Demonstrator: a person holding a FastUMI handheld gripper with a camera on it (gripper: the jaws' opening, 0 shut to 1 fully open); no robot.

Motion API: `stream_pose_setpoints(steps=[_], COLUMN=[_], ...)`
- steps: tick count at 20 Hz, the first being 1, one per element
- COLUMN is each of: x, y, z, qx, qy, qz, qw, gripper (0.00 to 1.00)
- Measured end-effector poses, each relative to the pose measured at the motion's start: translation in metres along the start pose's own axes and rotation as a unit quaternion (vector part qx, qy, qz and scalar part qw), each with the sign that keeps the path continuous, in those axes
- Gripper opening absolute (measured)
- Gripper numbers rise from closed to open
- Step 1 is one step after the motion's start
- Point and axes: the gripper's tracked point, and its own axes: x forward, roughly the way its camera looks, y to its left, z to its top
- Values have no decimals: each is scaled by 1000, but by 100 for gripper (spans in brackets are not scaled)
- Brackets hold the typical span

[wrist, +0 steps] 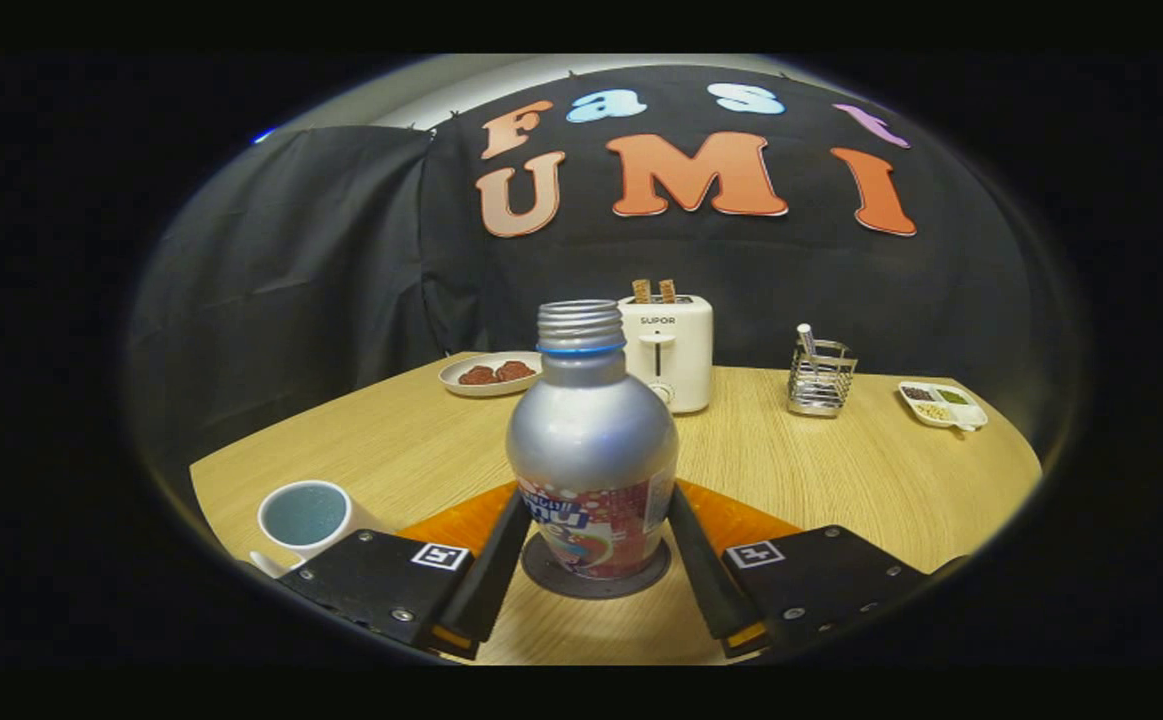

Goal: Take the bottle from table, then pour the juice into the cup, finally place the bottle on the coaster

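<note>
While the bottle (592, 440) stands upright on the coaster (596, 580), the gripper (593, 530) clasps its lower body with both fingers. The cup (306, 517) sits at nine o'clock from it, the toaster (671, 350) at twelve.

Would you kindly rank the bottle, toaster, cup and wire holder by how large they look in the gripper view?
1. Bottle, upright on the coaster between the fingers; nearness inflates it.
2. Toaster.
3. Cup, partly hidden by a finger mount, so unsure against the toaster.
4. Wire holder.

toaster (668, 352) far centre, toast up | plate (489, 374) far left | wire caddy (820, 379) far right | divided dish (943, 404) right edge of worktop (391, 440)
</note>
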Motion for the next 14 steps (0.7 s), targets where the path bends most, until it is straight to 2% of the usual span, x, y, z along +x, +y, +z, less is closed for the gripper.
stream_pose_setpoints(steps=[5, 7, 14], x=[-10, -19, -63], y=[-3, -7, -5], z=[18, 31, 75], qx=[5, 1, -12], qy=[-28, -47, -111], qz=[1, -7, -11], qw=[1000, 999, 994], gripper=[81, 86, 92])
